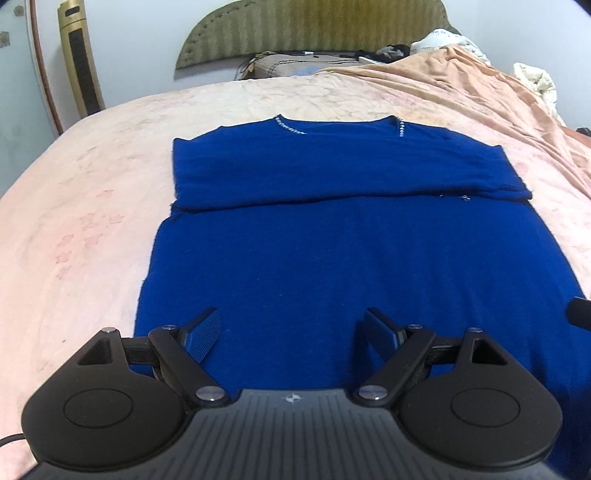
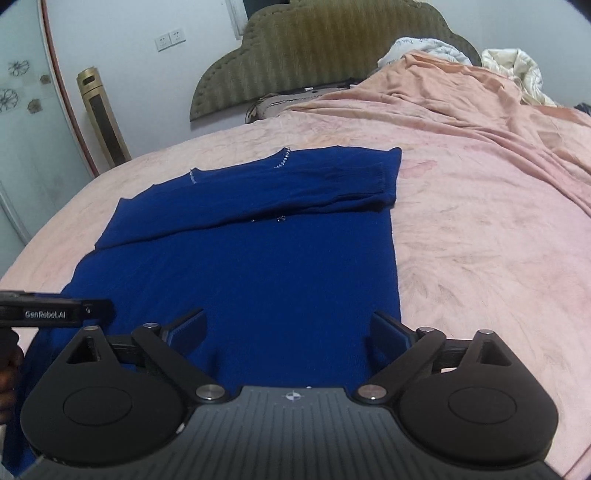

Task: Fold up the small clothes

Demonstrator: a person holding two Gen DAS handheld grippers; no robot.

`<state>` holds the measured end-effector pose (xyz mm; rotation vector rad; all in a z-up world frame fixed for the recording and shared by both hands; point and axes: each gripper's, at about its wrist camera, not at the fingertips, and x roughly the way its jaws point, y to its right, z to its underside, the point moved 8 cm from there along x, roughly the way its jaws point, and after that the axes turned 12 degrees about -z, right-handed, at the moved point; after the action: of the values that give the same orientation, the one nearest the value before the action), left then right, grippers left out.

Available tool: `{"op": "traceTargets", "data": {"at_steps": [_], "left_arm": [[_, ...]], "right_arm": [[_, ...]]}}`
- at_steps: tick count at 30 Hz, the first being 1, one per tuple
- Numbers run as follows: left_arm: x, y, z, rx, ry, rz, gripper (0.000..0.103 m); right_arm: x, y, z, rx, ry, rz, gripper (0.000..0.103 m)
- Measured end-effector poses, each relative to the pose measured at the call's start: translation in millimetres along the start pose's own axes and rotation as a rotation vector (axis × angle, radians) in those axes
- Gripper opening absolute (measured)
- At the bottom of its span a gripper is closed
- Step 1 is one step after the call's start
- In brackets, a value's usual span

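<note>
A: Status: blue sweater (image 1: 295, 258) lies flat on the pink bedspread (image 1: 74, 206), neckline (image 1: 291, 127) toward the green headboard (image 1: 314, 33), hem toward the grippers. Both sleeves look folded across the chest; one cuff (image 2: 386, 184) ends at the right edge.

B: Grippers?

A: Left gripper (image 1: 291, 332) hovers over the hem area near the sweater's left edge, jaws spread wide, nothing between the pads. Right gripper (image 2: 288, 332) sits over the hem near the right edge, jaws also wide, holding nothing. In the right wrist view the left gripper's body shows at the left margin.

B: So the next step is the hem-to-collar fold?

A: Likely. Long axis runs hem to neckline, straight away from both cameras, and the body is longer than it is wide, so a fold across that axis halves it.

B: Tips?

A: Each gripper takes a hem corner and pinches both fabric layers, not just the top one. Lift both together, keep the hem taut between them, and carry it level toward the neckline. Land it square on the shoulders so the sleeves stay trapped inside. Knit is soft and stretchy, so uneven pulling probably skews the edge.

B: Risk?

A: Dragging the lower layer along the bedspread and bunching it.
</note>
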<state>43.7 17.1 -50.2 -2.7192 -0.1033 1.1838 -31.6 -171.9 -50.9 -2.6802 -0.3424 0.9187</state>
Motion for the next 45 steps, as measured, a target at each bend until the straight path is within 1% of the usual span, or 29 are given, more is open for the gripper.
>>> {"op": "traceTargets", "data": {"at_steps": [4, 7, 11, 16, 20, 24, 28, 30, 33, 34, 36, 39, 40, 41, 42, 43, 44, 45], "left_arm": [[3, -2, 3, -0.003, -0.015, -0.013, 0.086], [4, -3, 5, -0.003, -0.017, -0.025, 0.087], [5, -6, 7, 0.012, -0.011, -0.050, 0.090], [6, -12, 7, -0.004, -0.018, -0.064, 0.093], [5, -15, 8, 0.000, -0.016, -0.097, 0.094], [5, -17, 7, 0.003, -0.017, -0.107, 0.095], [4, -21, 6, 0.019, -0.022, -0.117, 0.095], [0, -29, 3, 0.026, -0.001, -0.105, 0.095], [-2, -58, 1, 0.001, 0.036, -0.104, 0.095], [-1, -69, 1, -0.010, 0.038, -0.095, 0.095], [3, -91, 5, -0.058, 0.023, -0.048, 0.095], [11, -115, 13, -0.147, -0.027, 0.050, 0.094], [13, -119, 15, -0.171, -0.044, 0.082, 0.094], [16, -119, 17, -0.193, -0.065, 0.125, 0.091], [18, -116, 19, -0.197, -0.081, 0.163, 0.079], [20, -110, 21, -0.192, -0.097, 0.204, 0.071], [19, -103, 21, -0.167, -0.078, 0.203, 0.070], [19, -95, 21, -0.133, -0.063, 0.198, 0.058]], "right_arm": [[-7, 7, 5, 0.007, 0.013, 0.033, 0.098], [-9, 9, 8, 0.030, 0.016, 0.024, 0.098], [-6, 5, 11, 0.028, 0.010, 0.011, 0.098], [-6, 0, 10, 0.038, 0.013, -0.010, 0.099], [-6, -3, 9, 0.023, 0.015, -0.004, 0.102], [-5, -5, 9, 0.009, 0.012, 0.021, 0.102], [-6, -4, 9, 0.011, 0.021, 0.019, 0.103], [-7, -2, 9, 0.008, 0.022, 0.021, 0.102], [-12, 0, 8, -0.018, 0.032, 0.026, 0.102], [-15, 2, 7, -0.024, 0.040, 0.033, 0.101], [-22, 12, 5, -0.025, 0.054, 0.050, 0.095], [-25, 33, 10, 0.028, 0.038, 0.064, 0.083], [-24, 39, 13, 0.050, 0.032, 0.066, 0.075], [-24, 46, 16, 0.072, 0.021, 0.067, 0.068], [-23, 50, 20, 0.089, 0.011, 0.067, 0.065], [-21, 52, 23, 0.097, 0.003, 0.065, 0.063], [-20, 52, 27, 0.095, -0.004, 0.065, 0.064], [-18, 51, 28, 0.083, -0.006, 0.070, 0.064]]}}
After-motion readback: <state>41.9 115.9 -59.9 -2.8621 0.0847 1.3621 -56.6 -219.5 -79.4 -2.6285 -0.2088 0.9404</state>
